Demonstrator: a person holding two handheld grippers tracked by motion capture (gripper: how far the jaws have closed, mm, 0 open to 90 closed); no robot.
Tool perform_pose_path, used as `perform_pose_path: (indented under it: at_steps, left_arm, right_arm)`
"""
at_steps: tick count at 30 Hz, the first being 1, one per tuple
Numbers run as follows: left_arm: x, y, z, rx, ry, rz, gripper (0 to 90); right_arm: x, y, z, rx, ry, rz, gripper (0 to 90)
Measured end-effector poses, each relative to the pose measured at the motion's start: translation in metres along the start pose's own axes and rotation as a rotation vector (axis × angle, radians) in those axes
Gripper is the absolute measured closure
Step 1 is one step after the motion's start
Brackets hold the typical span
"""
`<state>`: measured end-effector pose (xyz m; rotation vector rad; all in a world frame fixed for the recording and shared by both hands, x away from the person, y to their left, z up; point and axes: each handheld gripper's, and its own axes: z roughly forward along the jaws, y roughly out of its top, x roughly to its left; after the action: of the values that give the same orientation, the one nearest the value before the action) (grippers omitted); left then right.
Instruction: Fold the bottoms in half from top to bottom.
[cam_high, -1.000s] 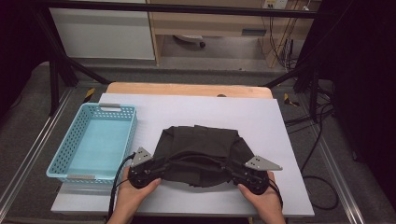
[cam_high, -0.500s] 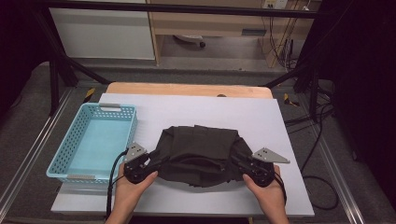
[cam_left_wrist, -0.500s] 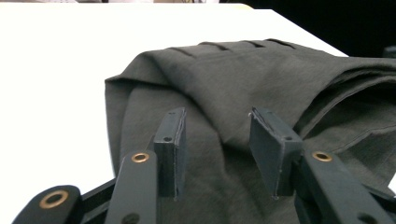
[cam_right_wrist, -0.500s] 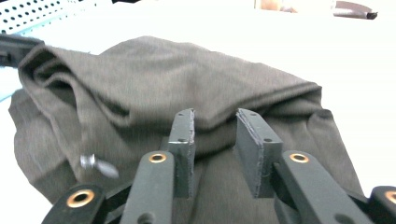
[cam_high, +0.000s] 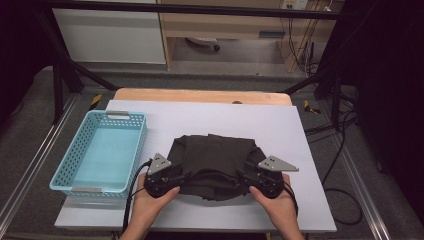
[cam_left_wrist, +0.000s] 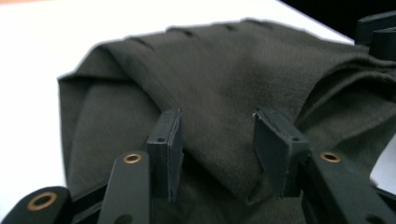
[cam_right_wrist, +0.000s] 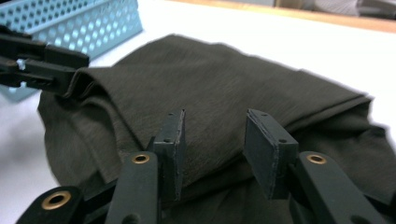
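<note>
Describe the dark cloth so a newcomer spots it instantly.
On the white table, right of the blue basket, lies the dark cloth, near the front edge. It is the one soft, folded, olive-black thing there, bunched between the left gripper and right gripper.

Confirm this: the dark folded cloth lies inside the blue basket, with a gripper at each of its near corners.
Wrong on one count. The high view shows the dark cloth lying on the white table, beside the blue basket, not inside it. The left gripper and right gripper do sit at its near corners.
</note>
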<state>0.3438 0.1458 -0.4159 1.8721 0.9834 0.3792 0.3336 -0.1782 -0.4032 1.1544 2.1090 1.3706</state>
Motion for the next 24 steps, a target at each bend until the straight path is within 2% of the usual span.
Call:
perform_pose_path:
  at_steps: [3,7,9,13,16,18,24]
  left_arm:
    - [-0.002,-0.007,0.004,0.025,-0.005,0.007,50.8]
    - [-0.001,-0.015,0.010,0.043,0.004,0.019,49.1]
    - [0.001,-0.018,0.013,0.050,0.003,0.016,48.5]
    - [0.003,-0.021,0.015,0.058,-0.005,0.016,48.4]
    - [0.004,-0.022,0.016,0.067,-0.009,0.017,48.6]
    - [0.004,-0.023,0.016,0.070,-0.012,0.020,48.6]
    - [0.006,-0.025,0.019,0.079,-0.020,0.020,49.0]
  right_arm:
    - [0.004,-0.008,0.003,0.021,0.005,0.000,53.0]
    - [0.006,-0.017,0.007,0.031,-0.023,-0.005,43.1]
    - [0.005,-0.019,0.008,0.041,-0.020,0.006,40.3]
    - [0.004,-0.024,0.012,0.066,-0.016,0.027,38.7]
    - [0.004,-0.027,0.015,0.081,-0.011,0.023,38.1]
    - [0.004,-0.032,0.021,0.109,-0.013,0.028,35.4]
    - [0.002,-0.037,0.025,0.129,-0.006,0.049,33.6]
